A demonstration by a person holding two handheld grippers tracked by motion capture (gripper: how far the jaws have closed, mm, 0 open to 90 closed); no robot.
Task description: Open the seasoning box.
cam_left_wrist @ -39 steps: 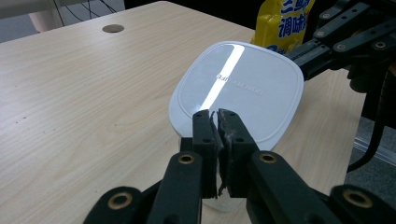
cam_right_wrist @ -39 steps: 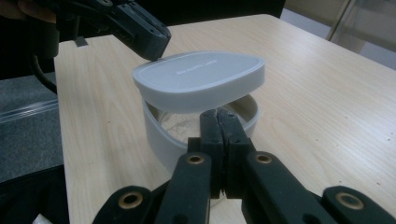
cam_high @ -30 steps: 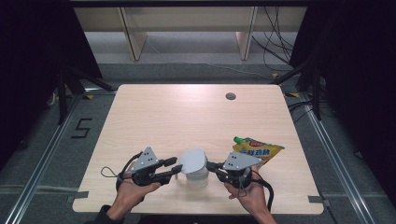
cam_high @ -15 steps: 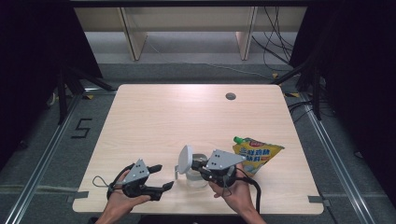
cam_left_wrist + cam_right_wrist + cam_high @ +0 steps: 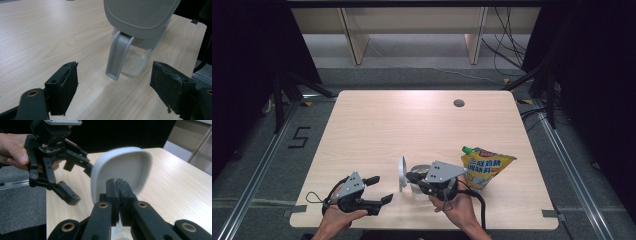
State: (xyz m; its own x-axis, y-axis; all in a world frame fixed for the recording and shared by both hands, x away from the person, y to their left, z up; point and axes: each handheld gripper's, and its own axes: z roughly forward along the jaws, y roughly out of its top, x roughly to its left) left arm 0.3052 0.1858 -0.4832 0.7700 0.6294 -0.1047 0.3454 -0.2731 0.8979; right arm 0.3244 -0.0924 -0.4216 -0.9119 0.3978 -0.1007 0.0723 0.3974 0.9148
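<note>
A small clear jar (image 5: 419, 186) with pale grains inside stands near the table's front edge. Its grey lid (image 5: 401, 173) is tipped up on edge at the jar's left. My right gripper (image 5: 411, 177) reaches in from the right, its jaws pressed together on the lid (image 5: 130, 165). My left gripper (image 5: 379, 189) lies left of the jar, apart from it. Its jaws have just been opening and now stand wide with nothing between them. In the left gripper view (image 5: 113, 87) the lid (image 5: 140, 15) leans toward me, and its latch tab (image 5: 117, 58) hangs down in front of the jar (image 5: 136, 62).
A yellow spouted pouch (image 5: 486, 166) lies flat just right of the right gripper. A small round hole (image 5: 458, 103) sits in the table (image 5: 412, 125) near its far edge. Shelving stands beyond the table.
The lid has swung up off the jar with the right gripper on it. The left gripper has let go, opened its jaws and drawn back to the left and down.
</note>
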